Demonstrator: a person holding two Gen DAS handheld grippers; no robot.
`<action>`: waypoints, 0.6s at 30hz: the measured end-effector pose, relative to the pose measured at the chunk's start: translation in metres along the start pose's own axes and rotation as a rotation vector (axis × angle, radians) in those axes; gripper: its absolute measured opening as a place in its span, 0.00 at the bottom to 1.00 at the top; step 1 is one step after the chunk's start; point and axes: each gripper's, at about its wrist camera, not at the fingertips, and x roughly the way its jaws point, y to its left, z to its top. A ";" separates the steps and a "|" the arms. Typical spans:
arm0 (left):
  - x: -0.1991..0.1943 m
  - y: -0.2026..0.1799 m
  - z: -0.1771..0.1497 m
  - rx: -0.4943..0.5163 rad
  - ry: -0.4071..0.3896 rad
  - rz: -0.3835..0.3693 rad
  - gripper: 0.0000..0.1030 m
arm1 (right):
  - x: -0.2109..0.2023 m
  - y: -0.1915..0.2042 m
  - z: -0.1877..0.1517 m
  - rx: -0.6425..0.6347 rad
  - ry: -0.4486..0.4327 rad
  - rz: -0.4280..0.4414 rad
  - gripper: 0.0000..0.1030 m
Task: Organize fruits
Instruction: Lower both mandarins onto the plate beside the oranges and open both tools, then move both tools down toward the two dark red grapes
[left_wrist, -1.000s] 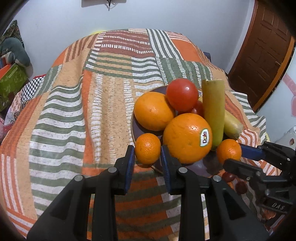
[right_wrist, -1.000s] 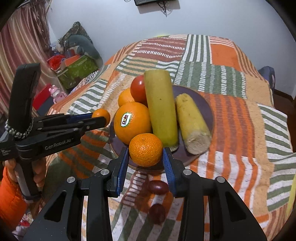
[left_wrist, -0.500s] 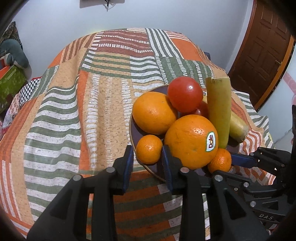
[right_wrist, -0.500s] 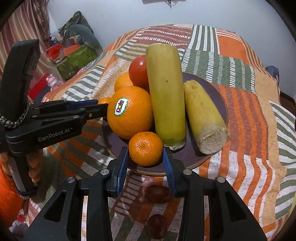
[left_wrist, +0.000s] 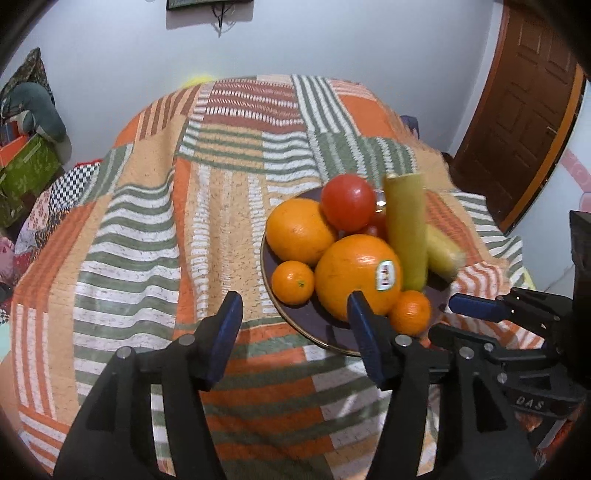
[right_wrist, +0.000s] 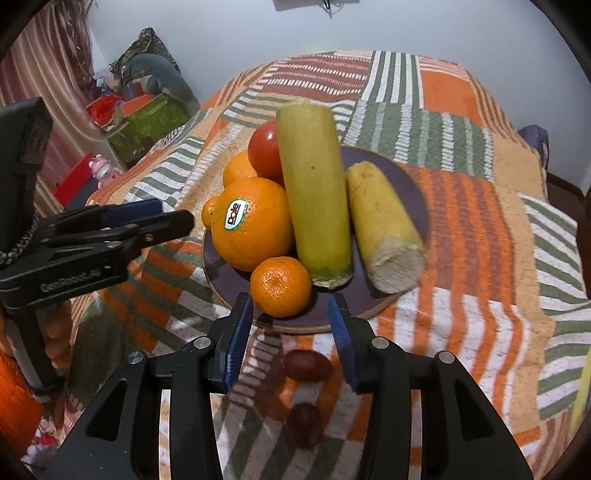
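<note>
Both grippers have let go of the little oranges they were pinching a second ago. Now the left gripper (left_wrist: 293, 325) has just been opening, its jaws are spread wide, and nothing sits between them. Its small orange (left_wrist: 293, 282) lies on the near left edge of the plate (left_wrist: 325, 332), touching the big orange with the sticker (left_wrist: 357, 275).

Next to it, the right gripper (right_wrist: 290, 325) has just been opening a bit too. Its jaws stand apart, and the other small orange (right_wrist: 280, 286) rests on the plate's front edge just past the tips. The pads do not press it.

So the plate is nearly full. It holds two big oranges, two small ones, a red tomato (left_wrist: 348, 202), a long green-yellow vegetable (right_wrist: 314, 192) and a shorter yellow one (right_wrist: 382, 227).

Two dark red fruits (right_wrist: 306, 365) lie on the striped cloth (left_wrist: 147, 240), near the plate but not on it. One is just under the right gripper, and the other (right_wrist: 304, 424) is closer to the camera. I think those two are what is left to put away.
</note>
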 end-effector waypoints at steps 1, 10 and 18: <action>-0.006 -0.003 -0.001 0.007 -0.005 -0.002 0.57 | -0.004 -0.001 -0.001 0.001 -0.005 -0.004 0.38; -0.036 -0.027 -0.016 0.060 -0.010 -0.010 0.69 | -0.035 -0.012 -0.016 -0.012 -0.015 -0.049 0.39; -0.034 -0.041 -0.036 0.059 0.037 -0.042 0.71 | -0.034 -0.012 -0.040 -0.019 0.020 -0.053 0.49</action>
